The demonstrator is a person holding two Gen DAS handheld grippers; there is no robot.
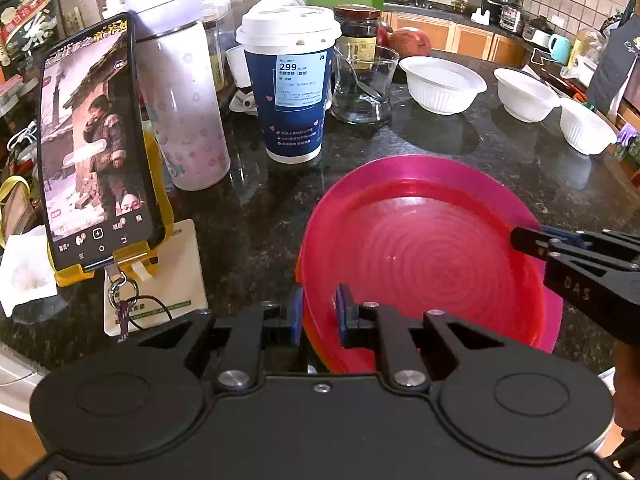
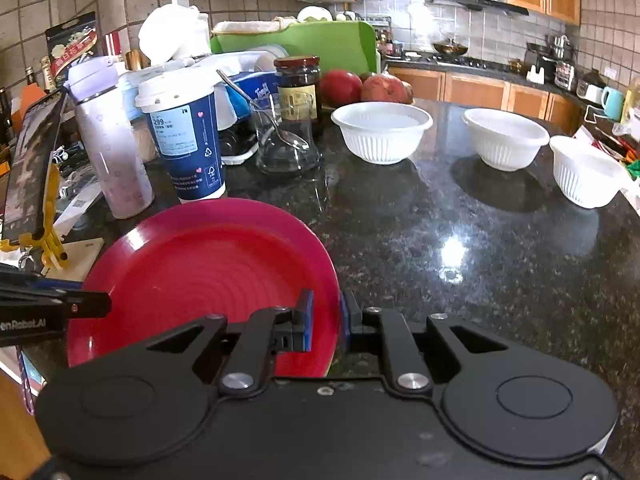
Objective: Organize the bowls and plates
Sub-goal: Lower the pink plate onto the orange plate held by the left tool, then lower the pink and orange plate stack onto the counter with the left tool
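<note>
- While we hold both tools on a stack of plates (image 1: 424, 248), the sorting looks partly done: a red plate lies on a pink one, with an orange edge showing beneath at the stack's left rim, so the plates seem gathered already.
- Our left gripper (image 1: 318, 316) is clamped on the near left rim of that stack, its blue pads pressed to either side of the edge.
- Our right gripper (image 2: 326, 322) is clamped on the stack's right rim in the same way.
- We cannot tell whether the stack rests on the dark speckled surface (image 2: 460, 248) or hangs just above it.
- Beyond the stack, well apart from it, three white ribbed bowls stand separately in a row: a first bowl (image 2: 382, 132), a second bowl (image 2: 506, 142) to its right, and a third bowl (image 2: 586, 172) farthest right.
- We judge that nesting those bowls is what remains.
- Left of the stack stand a blue paper cup (image 1: 290, 84) and a phone on a yellow stand (image 1: 94, 148), close enough to bump.
</note>
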